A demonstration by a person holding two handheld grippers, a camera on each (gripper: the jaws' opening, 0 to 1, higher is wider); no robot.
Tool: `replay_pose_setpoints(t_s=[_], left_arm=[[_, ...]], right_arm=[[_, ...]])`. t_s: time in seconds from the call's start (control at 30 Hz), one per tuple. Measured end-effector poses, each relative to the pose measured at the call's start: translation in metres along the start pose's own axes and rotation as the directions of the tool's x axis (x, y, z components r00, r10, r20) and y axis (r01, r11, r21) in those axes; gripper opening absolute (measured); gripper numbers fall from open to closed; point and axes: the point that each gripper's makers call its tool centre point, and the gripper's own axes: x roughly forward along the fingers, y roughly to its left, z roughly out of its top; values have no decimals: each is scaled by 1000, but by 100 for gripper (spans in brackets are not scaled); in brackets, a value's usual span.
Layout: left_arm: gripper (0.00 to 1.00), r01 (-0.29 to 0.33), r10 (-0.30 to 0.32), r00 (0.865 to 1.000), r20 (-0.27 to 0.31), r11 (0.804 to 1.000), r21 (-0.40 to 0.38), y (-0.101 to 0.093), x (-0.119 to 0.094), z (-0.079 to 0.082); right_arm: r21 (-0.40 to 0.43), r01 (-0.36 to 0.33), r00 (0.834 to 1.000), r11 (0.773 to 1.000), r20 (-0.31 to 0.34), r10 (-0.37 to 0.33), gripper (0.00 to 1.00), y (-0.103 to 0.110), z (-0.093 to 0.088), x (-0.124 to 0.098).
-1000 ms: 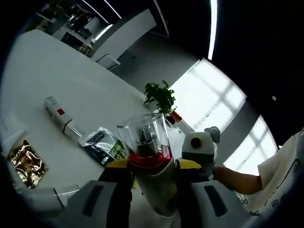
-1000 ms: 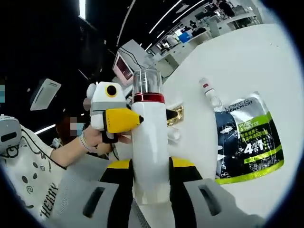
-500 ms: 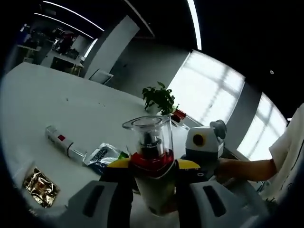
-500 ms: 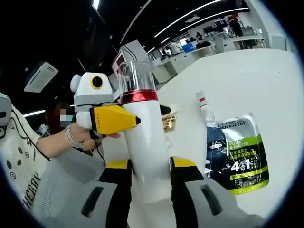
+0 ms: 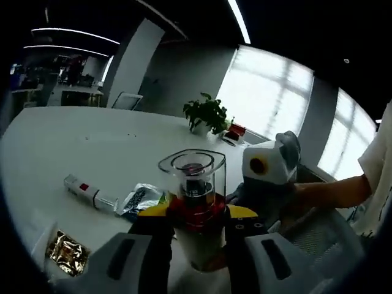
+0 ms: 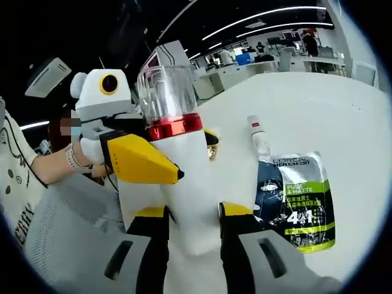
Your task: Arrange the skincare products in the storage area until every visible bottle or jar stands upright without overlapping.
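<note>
Bottle [image 6: 184, 184] position: you hold the white pump bottle, with its red collar and clear cap, upright above the white table [image 5: 73, 141]. Both grippers clamp it. In the right gripper view, your right gripper [image 6: 192, 214] grips the lower body, and your left gripper [image 6: 144, 160] presses its yellow jaws against the body just under the collar. In the left gripper view, your left gripper [image 5: 197, 214] closes around the bottle [image 5: 195, 208].

Compared with one second ago, the bottle sits nearer the right camera and larger in that view. The white tube [image 6: 257, 133], sachet [image 6: 298, 199] and gold packet [image 5: 66, 252] lie flat on the table.
</note>
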Motion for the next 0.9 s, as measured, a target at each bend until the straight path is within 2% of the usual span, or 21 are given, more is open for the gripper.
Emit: replay_pose_setpoints(t_s=[0.2, 0.33, 0.43, 0.57, 0.9], left_arm=[[26, -19, 20, 1000, -16, 999, 50, 1, 1, -1], [26, -40, 45, 998, -46, 994, 101, 1, 3, -5], [26, -51, 59, 997, -59, 990, 129, -1, 6, -8], [26, -68, 80, 994, -71, 986, 155, 0, 8, -8], [27, -66, 95, 991, -90, 958, 279, -11, 13, -10]], right_arm=[[-39, 15, 1000, 999, -7, -15, 31, -3, -1, 2], [-59, 24, 1000, 998, -18, -25, 31, -4, -2, 6], [-115, 45, 998, 992, -33, -49, 31, -8, -5, 9], [-137, 44, 999, 990, -11, -46, 30, -11, -4, 10], [-192, 46, 999, 980, -12, -49, 31, -12, -6, 10]])
